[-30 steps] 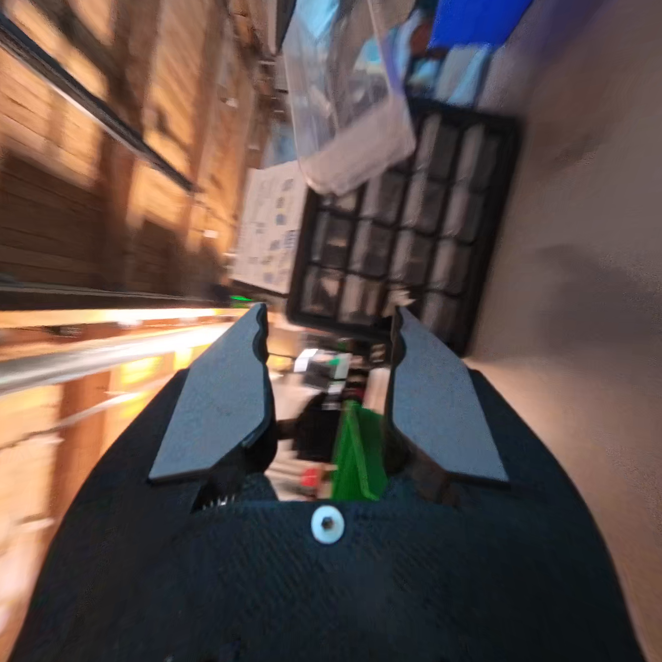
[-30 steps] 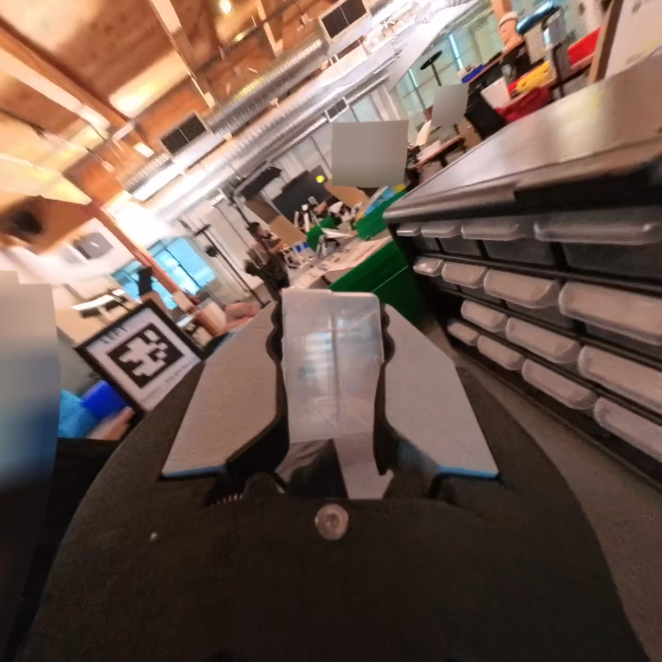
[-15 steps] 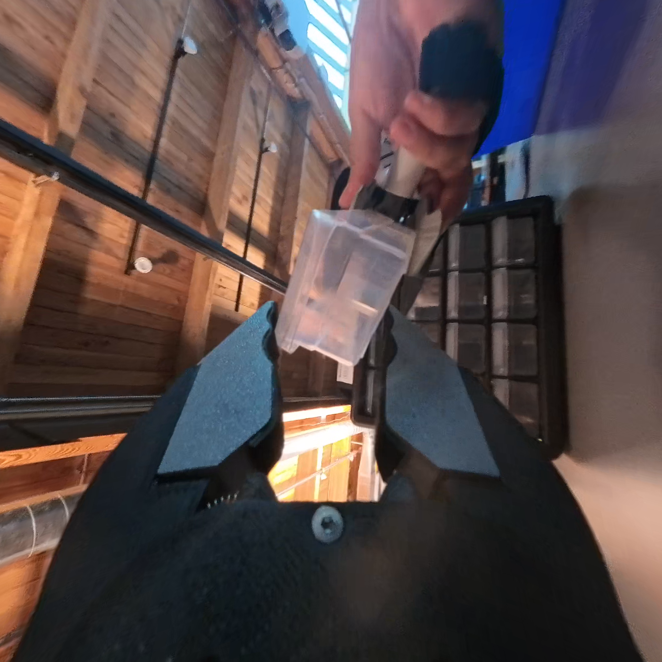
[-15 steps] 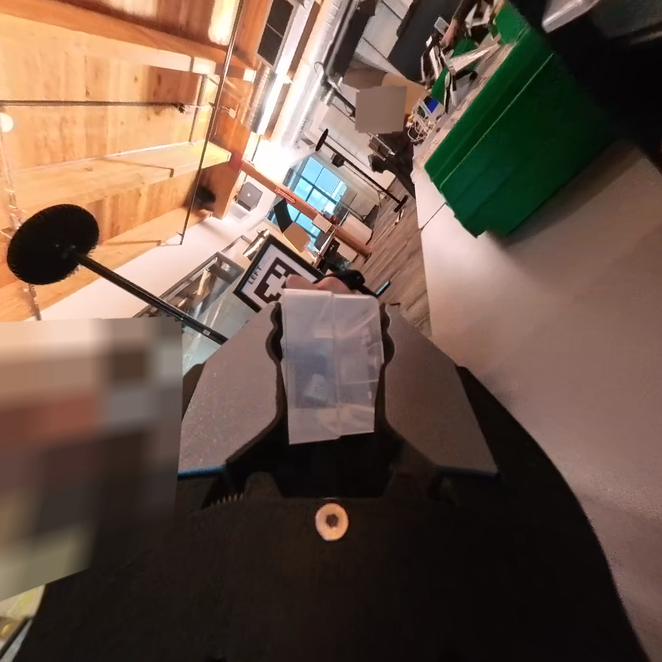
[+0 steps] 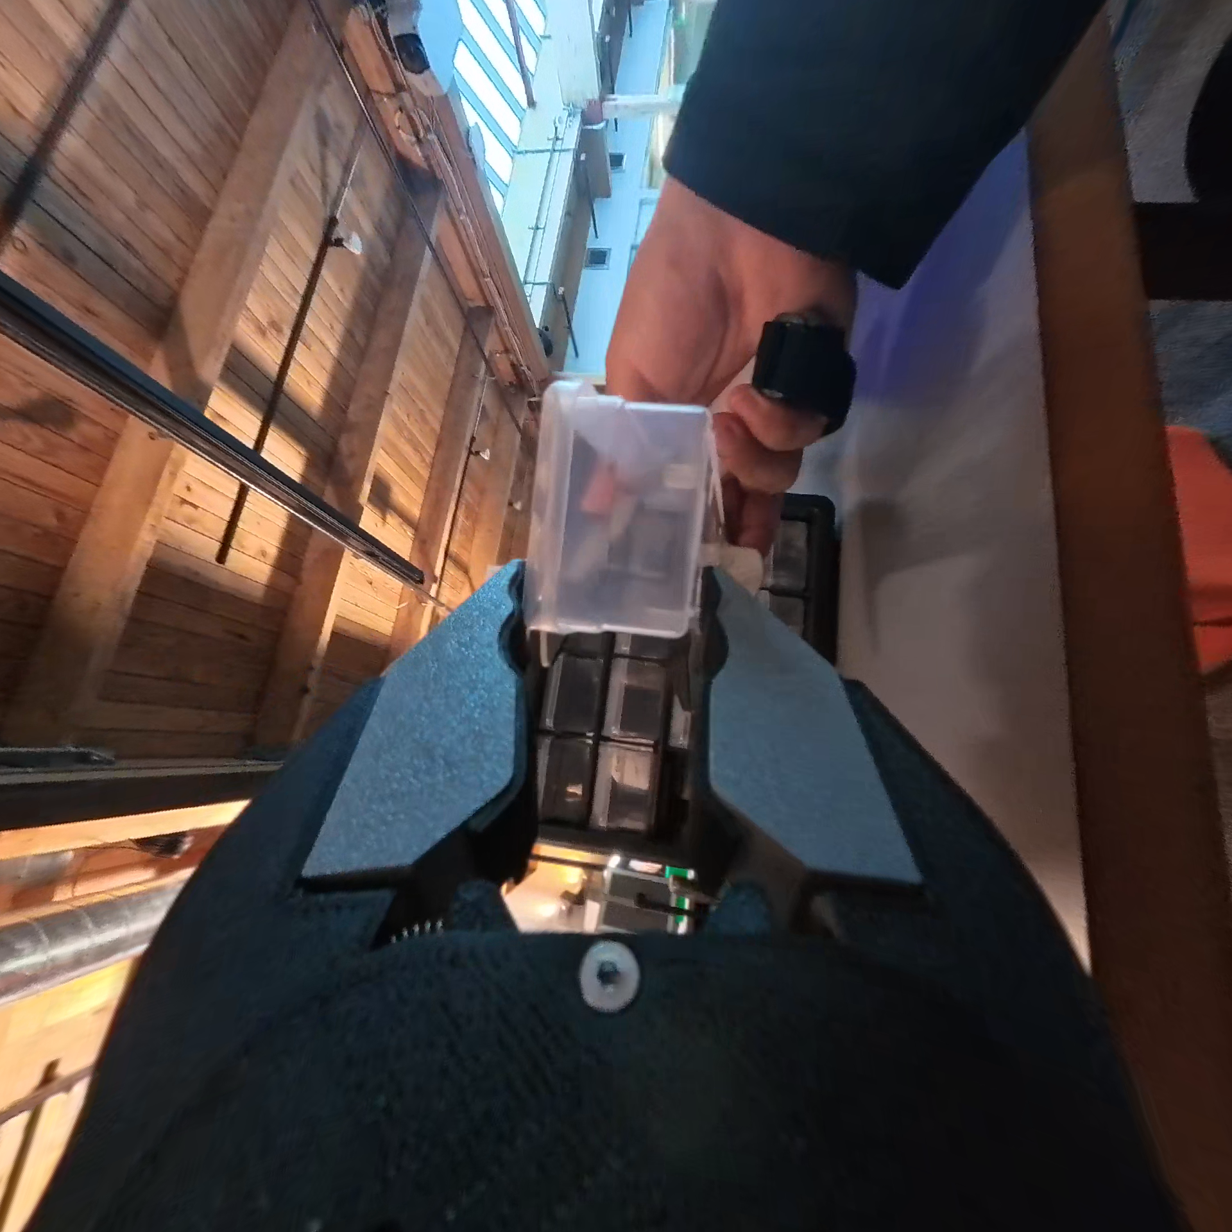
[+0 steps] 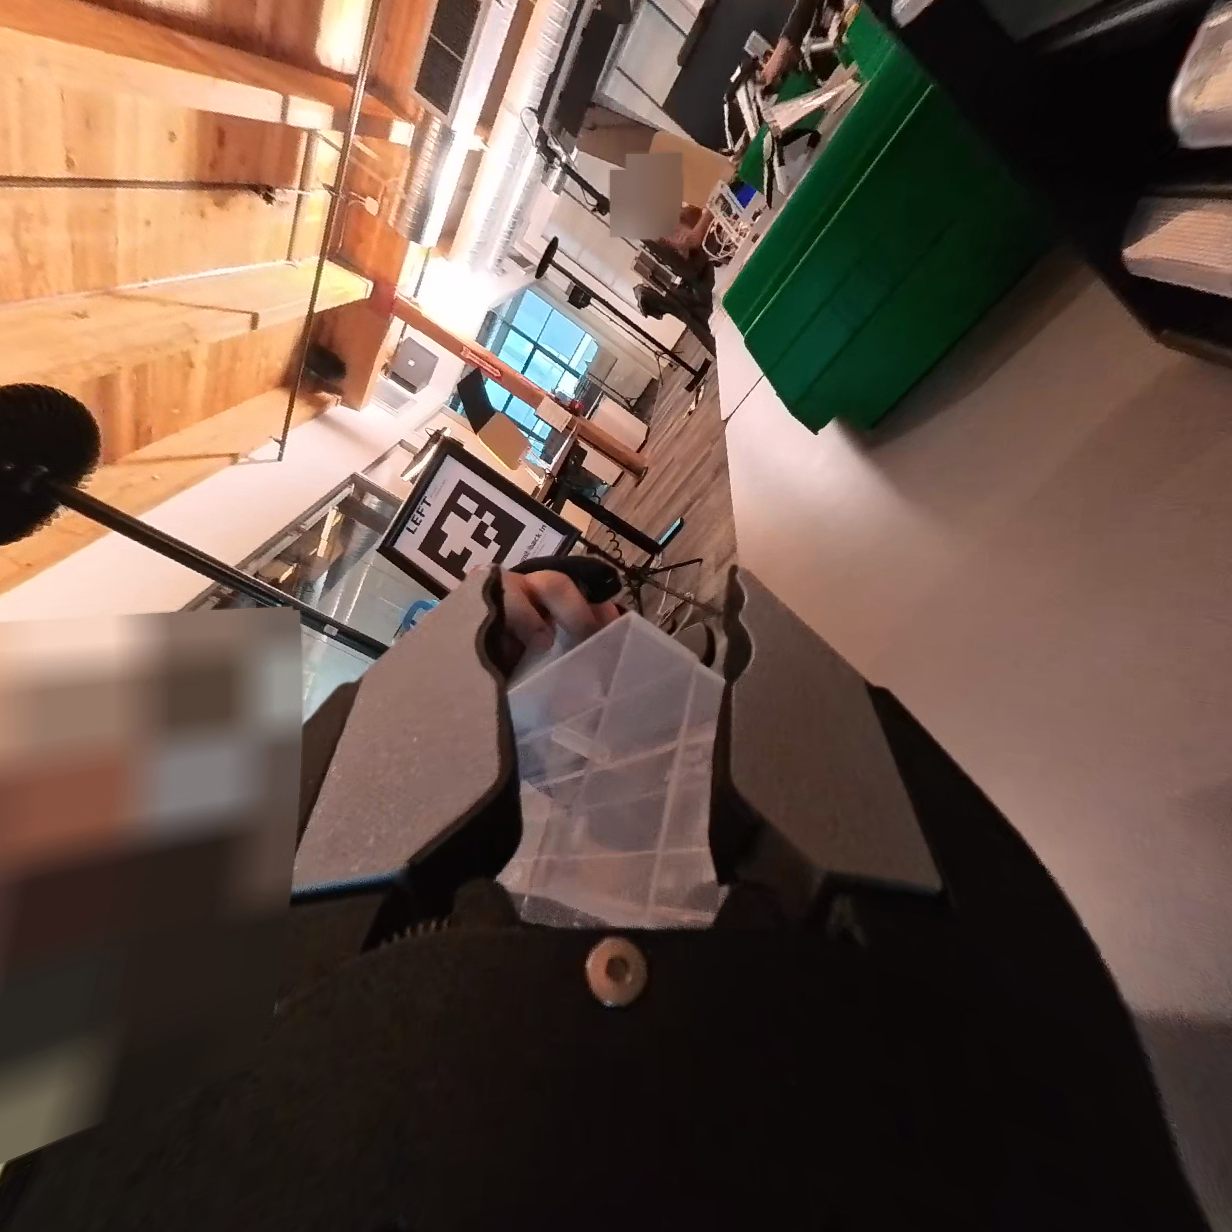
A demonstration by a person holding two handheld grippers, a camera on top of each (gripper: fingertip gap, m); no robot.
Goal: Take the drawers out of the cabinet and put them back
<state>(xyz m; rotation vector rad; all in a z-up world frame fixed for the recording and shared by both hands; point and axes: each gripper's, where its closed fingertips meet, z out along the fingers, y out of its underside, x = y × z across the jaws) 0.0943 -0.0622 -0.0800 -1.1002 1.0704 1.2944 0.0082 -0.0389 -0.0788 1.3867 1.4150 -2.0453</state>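
Note:
One clear plastic drawer [image 5: 620, 520] is between both grippers, off the table. In the left wrist view its near end sits between the tips of my left gripper [image 5: 617, 587], which close on its sides. Behind it, a hand [image 5: 707, 320] in a dark sleeve holds the right gripper. In the right wrist view the same drawer [image 6: 620, 753] lies tilted between the fingers of my right gripper [image 6: 610, 600] and fills the gap. The black cabinet [image 5: 807, 573] with clear drawers shows behind the left fingers and at the right wrist view's top right corner [image 6: 1187, 200].
The pale table top [image 6: 967, 600] runs along the right. A green bin [image 6: 867, 267] stands on it beside the cabinet. A wooden frame [image 5: 1093, 533] crosses the right side of the left wrist view. A marker board [image 6: 480, 527] and a hand [image 6: 533, 613] are beyond the right fingertips.
The left gripper has swung toward the drawer and closed on its end. The drawer has tilted between the right fingers, which stand slightly wider.

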